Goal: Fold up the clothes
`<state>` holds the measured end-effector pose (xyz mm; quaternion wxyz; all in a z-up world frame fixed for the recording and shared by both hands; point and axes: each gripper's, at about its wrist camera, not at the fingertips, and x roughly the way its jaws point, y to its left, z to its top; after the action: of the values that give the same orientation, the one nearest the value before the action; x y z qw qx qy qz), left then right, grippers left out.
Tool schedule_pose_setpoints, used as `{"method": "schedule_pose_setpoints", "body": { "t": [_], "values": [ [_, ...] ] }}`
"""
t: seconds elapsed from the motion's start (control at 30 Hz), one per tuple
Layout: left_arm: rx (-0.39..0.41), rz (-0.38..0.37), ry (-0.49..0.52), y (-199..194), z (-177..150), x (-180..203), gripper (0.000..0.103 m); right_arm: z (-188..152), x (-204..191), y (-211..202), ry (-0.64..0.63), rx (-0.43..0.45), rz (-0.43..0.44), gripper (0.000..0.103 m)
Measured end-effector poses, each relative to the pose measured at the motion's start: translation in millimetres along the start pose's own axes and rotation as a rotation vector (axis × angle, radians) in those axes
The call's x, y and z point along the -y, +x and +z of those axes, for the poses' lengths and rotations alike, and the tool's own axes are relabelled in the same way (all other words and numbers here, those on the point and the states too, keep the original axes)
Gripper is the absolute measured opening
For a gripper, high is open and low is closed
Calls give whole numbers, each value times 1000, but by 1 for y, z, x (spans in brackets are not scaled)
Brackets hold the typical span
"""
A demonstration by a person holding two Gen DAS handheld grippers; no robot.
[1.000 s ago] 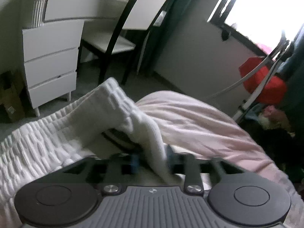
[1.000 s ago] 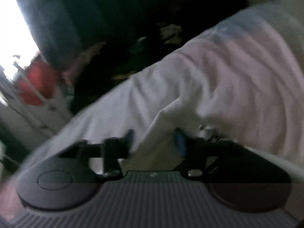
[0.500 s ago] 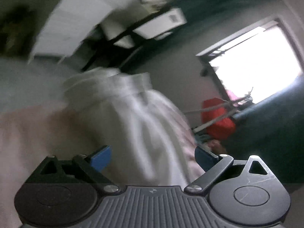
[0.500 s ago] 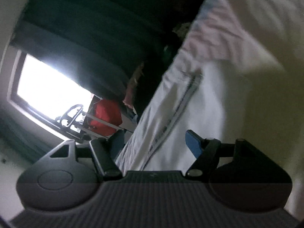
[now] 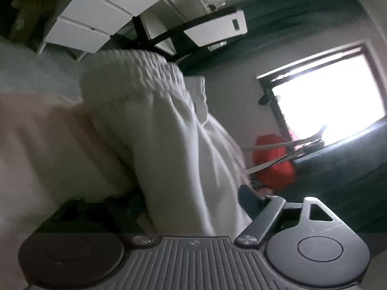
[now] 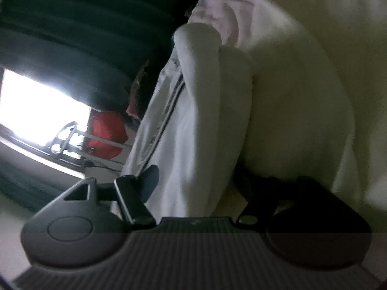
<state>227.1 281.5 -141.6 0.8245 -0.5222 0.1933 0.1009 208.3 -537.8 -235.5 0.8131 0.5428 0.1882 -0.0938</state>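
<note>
In the left wrist view, our left gripper (image 5: pixel 191 207) has the white garment (image 5: pixel 169 145) running between its fingers; the jaws are closing, yet the right pad stands clear of the cloth, so we judge nothing is clamped yet. The elastic waistband (image 5: pixel 135 72) bunches toward the far edge of the pink bedcover (image 5: pixel 43 140), likely ready for a fold.

In the right wrist view, our right gripper (image 6: pixel 196 181) is also closing around a thick fold of that garment (image 6: pixel 212 111), near the bed's edge. Whether the pads press, we cannot tell.
</note>
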Motion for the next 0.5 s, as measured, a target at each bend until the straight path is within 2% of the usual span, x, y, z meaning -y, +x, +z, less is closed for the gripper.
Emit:
{"method": "schedule_pose_setpoints", "body": {
  "t": [0.1, 0.17, 0.2, 0.23, 0.27, 0.3, 0.33, 0.37, 0.5],
  "values": [
    [61, 56, 88, 11, -10, 12, 66, -4, -6, 4, -9, 69, -27, 71],
    [90, 74, 146, 17, -13, 19, 52, -5, -9, 11, -28, 104, -33, 74],
    [99, 77, 139, 18, -13, 18, 47, -3, -12, 16, -60, 117, -38, 66],
    [108, 80, 132, 19, -13, 17, 37, -2, -15, 20, -92, 130, -43, 55],
    [108, 71, 99, 18, -12, 14, 30, -1, -17, 23, -110, 140, -47, 28],
    [98, 66, 72, 17, -9, 12, 27, -1, -16, 24, -107, 145, -49, 20],
    [92, 51, 36, 13, -6, 10, 18, -1, -15, 25, -105, 151, -51, 18],
    [87, 36, 0, 10, -3, 8, 15, -1, -16, 24, -111, 160, -49, 14],
    [86, 4, 1, -16, 7, 15, 11, 2, -30, 6, -142, 202, 0, 13]
  ]
}}
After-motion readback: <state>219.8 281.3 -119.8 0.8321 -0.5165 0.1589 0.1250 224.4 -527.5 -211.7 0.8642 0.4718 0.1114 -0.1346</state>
